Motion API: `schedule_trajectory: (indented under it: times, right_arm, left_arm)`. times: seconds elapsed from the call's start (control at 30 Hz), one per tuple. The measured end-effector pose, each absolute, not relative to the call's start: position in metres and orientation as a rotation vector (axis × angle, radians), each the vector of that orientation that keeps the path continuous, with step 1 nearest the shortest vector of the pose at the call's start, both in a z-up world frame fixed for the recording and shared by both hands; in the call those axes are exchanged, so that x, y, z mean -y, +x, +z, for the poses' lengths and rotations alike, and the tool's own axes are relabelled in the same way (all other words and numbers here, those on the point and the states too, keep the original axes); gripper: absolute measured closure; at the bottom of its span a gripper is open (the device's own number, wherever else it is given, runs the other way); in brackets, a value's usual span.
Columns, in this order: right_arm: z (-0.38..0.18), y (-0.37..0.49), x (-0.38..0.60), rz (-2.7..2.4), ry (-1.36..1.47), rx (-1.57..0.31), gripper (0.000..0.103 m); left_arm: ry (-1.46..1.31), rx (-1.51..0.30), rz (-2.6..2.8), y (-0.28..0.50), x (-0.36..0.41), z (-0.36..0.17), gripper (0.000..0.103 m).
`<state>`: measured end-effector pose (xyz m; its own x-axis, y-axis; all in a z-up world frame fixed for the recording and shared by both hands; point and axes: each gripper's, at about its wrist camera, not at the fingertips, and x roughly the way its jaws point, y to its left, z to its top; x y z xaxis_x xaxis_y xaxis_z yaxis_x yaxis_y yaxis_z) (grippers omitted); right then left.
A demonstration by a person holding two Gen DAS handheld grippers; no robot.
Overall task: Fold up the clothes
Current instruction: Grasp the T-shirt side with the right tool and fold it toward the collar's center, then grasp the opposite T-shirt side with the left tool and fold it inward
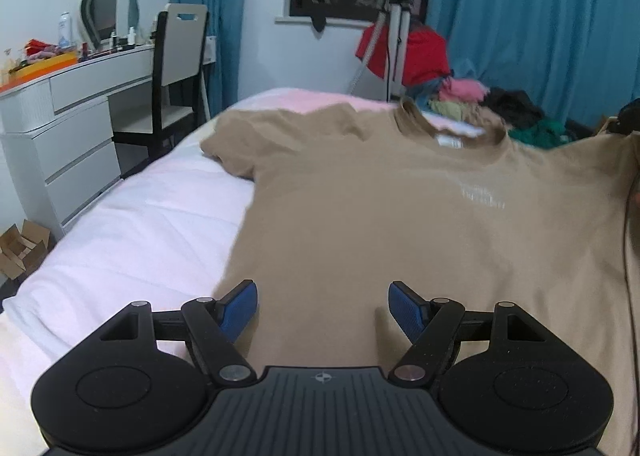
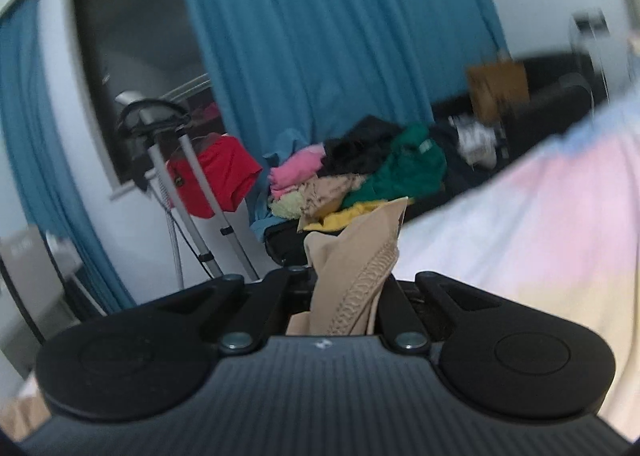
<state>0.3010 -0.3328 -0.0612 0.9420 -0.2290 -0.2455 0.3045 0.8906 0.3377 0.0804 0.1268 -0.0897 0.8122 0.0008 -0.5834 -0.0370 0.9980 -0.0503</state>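
Observation:
A tan T-shirt (image 1: pixel 400 207) lies spread face up on the white bed (image 1: pixel 132 223), collar at the far end, left sleeve flat. My left gripper (image 1: pixel 323 306) is open, its blue pads apart just above the shirt's near hem. My right gripper (image 2: pixel 352 288) is shut on a bunched fold of the tan shirt (image 2: pixel 352 268), with a stitched hem showing between the fingers. In the left wrist view the right gripper (image 1: pixel 626 117) shows dark at the far right edge, lifting the shirt's right sleeve.
A pile of mixed clothes (image 2: pixel 360 175) lies beyond the bed's far end, also in the left wrist view (image 1: pixel 492 107). A garment steamer stand with a red garment (image 1: pixel 404 51) stands by the window. A white dresser (image 1: pixel 60 127) and a chair (image 1: pixel 176 71) stand left of the bed.

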Motion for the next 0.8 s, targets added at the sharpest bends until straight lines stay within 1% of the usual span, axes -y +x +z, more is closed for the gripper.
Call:
schedule_trajectory:
  times: [0.17, 0.27, 0.47, 0.57, 0.6, 0.63, 0.7, 0.8]
  right_arm:
    - [-0.023, 0.303, 0.238, -0.177, 0.197, -0.162, 0.097]
    - [-0.022, 0.309, 0.174, -0.085, 0.093, -0.174, 0.097]
    - [-0.066, 0.345, 0.073, 0.038, -0.021, -0.309, 0.096]
    - [-0.086, 0.356, 0.059, 0.076, 0.022, -0.415, 0.093]
    - [-0.093, 0.360, 0.054, 0.089, 0.036, -0.450, 0.083]
    - [-0.100, 0.363, 0.050, 0.102, 0.050, -0.484, 0.048]
    - [-0.097, 0.355, 0.049, 0.138, 0.062, -0.475, 0.007]
    - [-0.089, 0.336, 0.051, 0.186, 0.080, -0.461, 0.007]
  left_arm:
    - [-0.129, -0.577, 0.037, 0.069, -0.157, -0.069, 0.027]
    - [-0.174, -0.561, 0.045, 0.065, -0.176, -0.061, 0.026]
    - [-0.204, -0.548, 0.083, 0.067, -0.202, -0.058, 0.026]
    - [-0.216, -0.560, 0.084, 0.071, -0.207, -0.063, 0.026]
    - [-0.221, -0.569, 0.082, 0.073, -0.208, -0.066, 0.026]
    - [-0.225, -0.579, 0.079, 0.076, -0.208, -0.068, 0.026]
    - [-0.233, -0.590, 0.070, 0.078, -0.207, -0.073, 0.026]
    - [-0.237, -0.602, 0.055, 0.080, -0.203, -0.076, 0.026]
